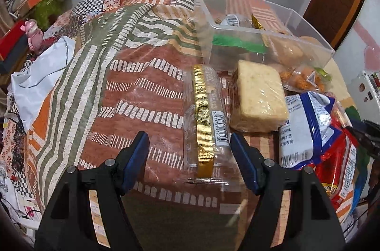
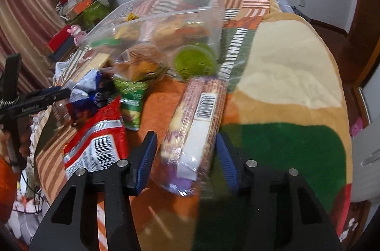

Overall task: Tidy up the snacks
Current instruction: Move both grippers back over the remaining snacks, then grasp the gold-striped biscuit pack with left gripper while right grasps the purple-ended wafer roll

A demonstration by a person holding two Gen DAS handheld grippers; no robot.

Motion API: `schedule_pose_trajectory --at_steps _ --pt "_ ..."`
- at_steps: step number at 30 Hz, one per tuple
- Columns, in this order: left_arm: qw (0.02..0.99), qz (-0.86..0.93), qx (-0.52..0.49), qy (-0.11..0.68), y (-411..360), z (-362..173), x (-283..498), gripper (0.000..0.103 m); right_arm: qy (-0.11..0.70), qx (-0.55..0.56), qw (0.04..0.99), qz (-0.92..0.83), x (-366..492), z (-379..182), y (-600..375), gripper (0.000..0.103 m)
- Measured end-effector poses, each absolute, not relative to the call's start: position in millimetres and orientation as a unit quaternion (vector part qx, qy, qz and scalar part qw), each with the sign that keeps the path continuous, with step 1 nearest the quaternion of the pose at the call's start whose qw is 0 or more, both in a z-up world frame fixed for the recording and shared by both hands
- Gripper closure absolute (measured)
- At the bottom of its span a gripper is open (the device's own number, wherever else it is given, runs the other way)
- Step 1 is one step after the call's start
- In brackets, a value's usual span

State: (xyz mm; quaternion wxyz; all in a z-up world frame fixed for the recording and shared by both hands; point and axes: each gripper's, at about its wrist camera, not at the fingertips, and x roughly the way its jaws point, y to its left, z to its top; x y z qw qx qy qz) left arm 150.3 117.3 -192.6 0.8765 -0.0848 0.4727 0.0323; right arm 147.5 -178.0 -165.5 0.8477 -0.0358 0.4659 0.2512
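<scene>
Gold-striped clear snack tray (image 1: 206, 118) lies on the blanket (image 1: 133, 94), straddled by the open left tongs (image 1: 189, 144); nothing gripped. Biscuit pack (image 2: 197, 130) sits between the right tongs (image 2: 186, 151), pads apparently not touching. Both judged light, crushable, slippery; mid-length sides preferred.
</scene>
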Motion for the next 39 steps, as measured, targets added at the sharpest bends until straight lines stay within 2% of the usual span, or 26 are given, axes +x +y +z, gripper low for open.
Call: schedule_pose_trajectory --at_steps 3,12,14,16,17,24,39 --pt "0.879 0.035 -0.074 0.470 113 -193 158 0.033 0.465 -0.041 0.849 0.247 151 -168 -173 0.056" --pt "0.875 0.035 -0.054 0.480 103 -208 187 0.047 0.471 -0.034 0.853 0.224 165 -181 -162 0.056" --pt "0.877 0.034 -0.049 0.476 101 -211 189 0.052 0.466 -0.030 0.857 0.219 164 -181 -162 0.056" --pt "0.882 0.029 -0.043 0.469 98 -211 188 0.062 0.464 -0.028 0.859 0.217 163 -180 -163 0.058" --pt "0.883 0.031 -0.040 0.466 96 -211 187 0.062 0.462 -0.027 0.859 0.216 162 -179 -164 0.061" --pt "0.886 0.022 -0.052 0.461 98 -204 174 0.064 0.457 -0.010 0.862 0.220 156 -171 -177 0.061" --pt "0.920 0.009 -0.070 0.386 99 -128 150 0.064 0.376 0.009 0.896 0.238 146 -113 -184 0.061"
